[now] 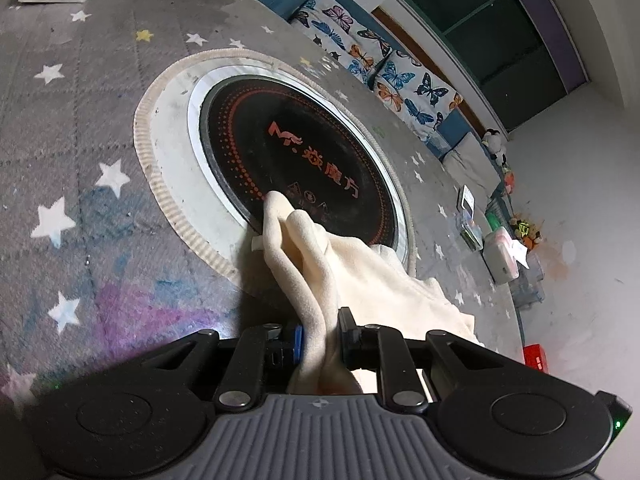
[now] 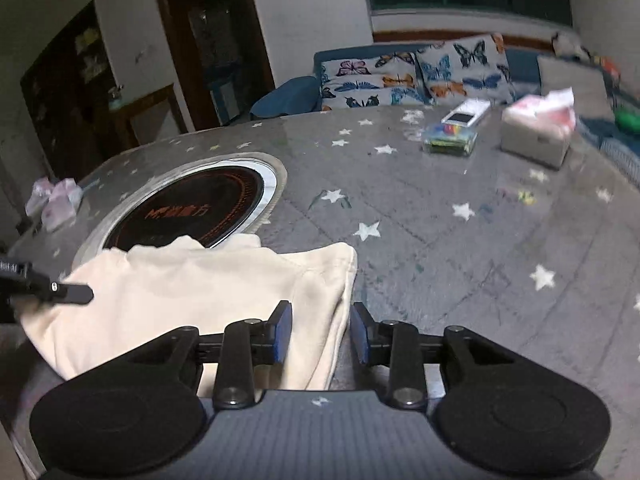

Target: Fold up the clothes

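A cream garment (image 2: 192, 292) lies on the grey star-patterned table (image 2: 440, 240), partly over the edge of the round black cooktop (image 2: 192, 208). My left gripper (image 1: 320, 340) is shut on a bunched fold of the cream garment (image 1: 312, 264), which trails forward onto the cooktop (image 1: 296, 152). My right gripper (image 2: 320, 332) is open, its jaws on either side of the garment's right edge, not closed on it. The tip of the left gripper shows at the far left of the right wrist view (image 2: 72, 294).
A tissue box (image 2: 536, 136), a small clear box (image 2: 450, 140) and a white phone-like box (image 2: 466, 114) stand at the table's far right. Small pink-white packets (image 2: 56, 200) lie at the left edge. A sofa with butterfly cushions (image 2: 416, 76) is behind the table.
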